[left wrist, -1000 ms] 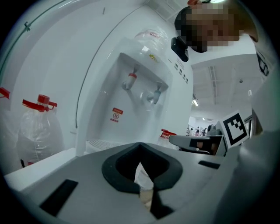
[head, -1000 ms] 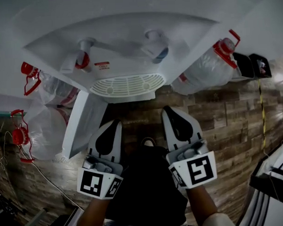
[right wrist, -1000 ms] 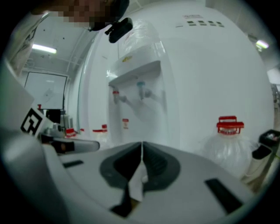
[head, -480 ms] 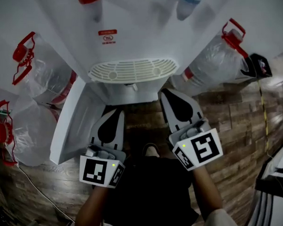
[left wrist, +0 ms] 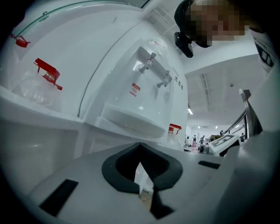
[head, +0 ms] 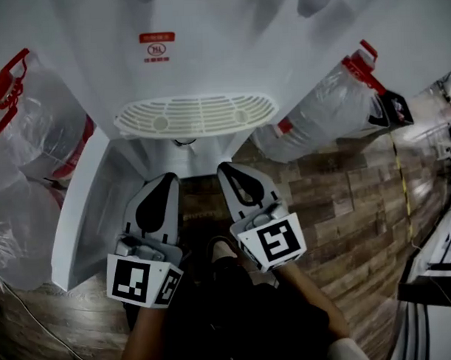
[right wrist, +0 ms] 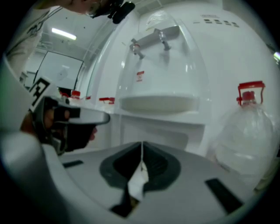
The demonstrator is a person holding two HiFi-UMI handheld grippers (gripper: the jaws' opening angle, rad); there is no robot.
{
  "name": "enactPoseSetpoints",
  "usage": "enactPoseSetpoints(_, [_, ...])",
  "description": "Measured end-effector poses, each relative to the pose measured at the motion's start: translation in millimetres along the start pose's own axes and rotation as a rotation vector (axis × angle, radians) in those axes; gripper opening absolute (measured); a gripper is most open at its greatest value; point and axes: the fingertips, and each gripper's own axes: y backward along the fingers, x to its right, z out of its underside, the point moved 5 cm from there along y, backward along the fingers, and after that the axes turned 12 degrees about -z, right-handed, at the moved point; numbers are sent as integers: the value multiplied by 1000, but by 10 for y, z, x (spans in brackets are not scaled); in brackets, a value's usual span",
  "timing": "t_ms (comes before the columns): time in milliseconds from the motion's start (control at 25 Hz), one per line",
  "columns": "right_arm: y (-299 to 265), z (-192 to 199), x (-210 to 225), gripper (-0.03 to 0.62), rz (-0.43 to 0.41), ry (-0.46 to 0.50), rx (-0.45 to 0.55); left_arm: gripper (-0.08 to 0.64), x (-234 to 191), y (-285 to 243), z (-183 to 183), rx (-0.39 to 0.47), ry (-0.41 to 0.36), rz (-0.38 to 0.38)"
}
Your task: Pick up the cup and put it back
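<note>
No cup shows in any view. A white water dispenser [head: 199,66] fills the top of the head view, with its slotted drip tray [head: 196,114] just ahead of both grippers. My left gripper [head: 163,179] and right gripper [head: 226,168] are side by side, low, with their tips under the tray's front edge at the dispenser's lower cabinet. Both are shut and hold nothing. In the left gripper view the left gripper [left wrist: 140,146] points at the tray and the two taps [left wrist: 151,65]. The right gripper [right wrist: 141,144] faces the cabinet front [right wrist: 162,131] below the tray.
Large clear water bottles with red caps lie right [head: 326,109] and left [head: 23,109] of the dispenser. A white panel [head: 82,210] slants down at the left of the cabinet. The floor [head: 344,201] is wood plank. The person's foot [head: 222,249] is below the grippers.
Both grippers have sunk and come closer to the dispenser's lower front. The drip tray now sits right above their tips and the taps have left the head view. Both stayed shut.
</note>
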Motion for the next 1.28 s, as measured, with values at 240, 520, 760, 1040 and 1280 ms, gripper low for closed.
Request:
enactPoseSetpoints(240, [-446,581,81,28,13,-74,-52,9,128,37,68,-18,-77,45])
enactPoseSetpoints(520, [-858,1098,236,130,16,-106,-144,9,70,26,-39,31,-6,9])
enactPoseSetpoints(760, [-1056,1439,350,153,0,-103,-209,9,90,-21,23,12,-30,-12])
enactPoseSetpoints(1040, [-1251,1614,455,160,2,-149,-209,9,111,-30,7,15,-20,-14])
enactPoseSetpoints(1280, [-1358,1719,479,159,2,-141,-227,9,95,-27,33,17,-48,-26])
